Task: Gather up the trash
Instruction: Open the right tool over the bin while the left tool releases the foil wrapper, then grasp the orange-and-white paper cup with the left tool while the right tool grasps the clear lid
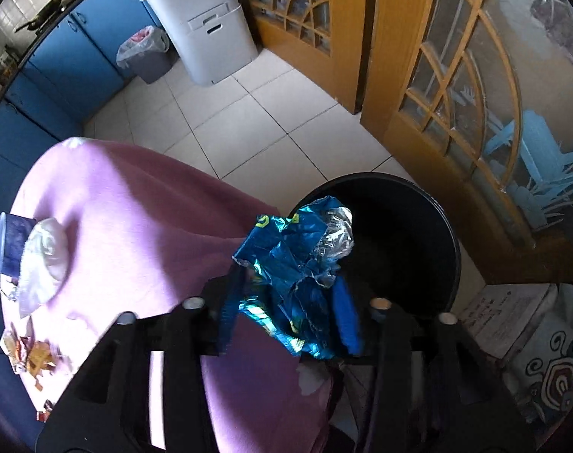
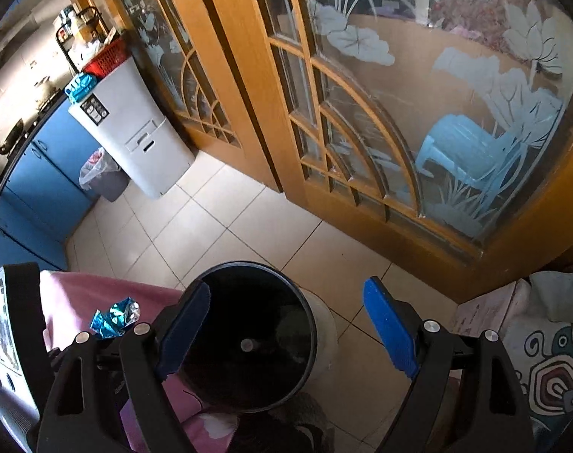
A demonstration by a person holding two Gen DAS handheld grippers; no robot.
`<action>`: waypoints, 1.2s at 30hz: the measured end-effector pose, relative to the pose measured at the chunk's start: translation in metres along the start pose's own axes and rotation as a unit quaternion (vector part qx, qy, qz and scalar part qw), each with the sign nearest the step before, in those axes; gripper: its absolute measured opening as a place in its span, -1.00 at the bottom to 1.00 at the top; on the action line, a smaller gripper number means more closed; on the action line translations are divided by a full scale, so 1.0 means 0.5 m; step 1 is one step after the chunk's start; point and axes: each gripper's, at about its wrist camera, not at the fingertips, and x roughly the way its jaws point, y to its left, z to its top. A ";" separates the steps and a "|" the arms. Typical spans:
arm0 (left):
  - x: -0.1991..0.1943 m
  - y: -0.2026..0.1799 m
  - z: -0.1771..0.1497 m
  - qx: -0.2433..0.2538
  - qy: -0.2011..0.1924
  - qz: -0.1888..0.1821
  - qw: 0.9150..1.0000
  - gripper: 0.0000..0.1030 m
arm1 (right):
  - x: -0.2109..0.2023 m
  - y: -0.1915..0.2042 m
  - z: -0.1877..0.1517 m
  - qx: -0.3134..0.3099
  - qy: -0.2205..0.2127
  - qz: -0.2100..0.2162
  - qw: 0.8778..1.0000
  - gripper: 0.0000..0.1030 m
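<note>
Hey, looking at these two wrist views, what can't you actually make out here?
- Left wrist view: the left gripper fingers are partly hidden behind the blue foil wrapper they clamp.
- Both views: the black bin interior is too dark to show its contents.
- Left wrist view: the scraps on the pink tablecloth are cut off by the lens edge and too small to identify.

Home kitchen: blue cabinets (image 2: pixel 41 162), stovetop pan (image 1: pixel 41 19), tiled floor (image 2: pixel 211 234).
</note>
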 end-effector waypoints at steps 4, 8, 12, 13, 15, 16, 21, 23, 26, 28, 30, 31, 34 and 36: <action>0.026 -0.007 0.003 -0.001 0.007 0.001 1.000 0.41 | 0.028 0.003 -0.004 -0.002 0.013 0.001 1.000 0.58; 0.043 -0.008 0.007 -0.006 0.014 -0.001 1.000 0.64 | 0.047 -0.004 -0.001 0.001 0.020 -0.002 1.000 0.58; 0.062 -0.007 0.008 -0.006 0.028 0.000 1.000 0.67 | 0.062 -0.005 0.003 0.004 0.027 -0.002 1.000 0.58; 0.065 -0.006 0.007 -0.006 0.031 0.000 1.000 0.67 | 0.064 -0.003 0.003 0.003 0.027 -0.002 1.000 0.58; 0.065 -0.007 0.006 -0.004 0.030 0.002 1.000 0.67 | 0.064 0.000 0.003 0.001 0.027 -0.001 1.000 0.58; 0.063 -0.006 0.006 -0.003 0.029 0.003 1.000 0.67 | 0.063 0.003 0.004 0.000 0.027 -0.001 1.000 0.58; 0.038 0.009 0.005 -0.005 0.017 -0.002 1.000 0.67 | 0.051 0.024 0.004 -0.006 0.023 0.003 1.000 0.58; 0.018 0.018 0.003 -0.007 0.001 0.006 1.000 0.67 | 0.041 0.036 0.004 -0.011 0.018 0.006 1.000 0.58; -0.022 0.049 0.000 -0.015 -0.025 0.014 0.999 0.67 | 0.022 0.058 0.004 -0.021 0.009 0.011 1.000 0.58; -0.049 0.078 -0.006 -0.025 -0.039 0.020 0.999 0.67 | 0.004 0.082 0.000 -0.031 0.004 0.019 0.999 0.58; -0.072 0.110 -0.017 -0.039 -0.050 0.025 0.998 0.67 | -0.012 0.111 -0.006 -0.046 -0.001 0.027 0.999 0.58; -0.086 0.136 -0.026 -0.052 -0.055 0.027 0.997 0.67 | -0.021 0.129 -0.012 -0.055 -0.004 0.031 0.998 0.58; -0.111 0.195 -0.051 -0.080 -0.059 0.032 0.995 0.67 | -0.046 0.177 -0.030 -0.080 -0.011 0.044 0.996 0.58; -0.125 0.234 -0.072 -0.097 -0.063 0.037 0.993 0.67 | -0.061 0.207 -0.043 -0.096 -0.015 0.052 0.994 0.58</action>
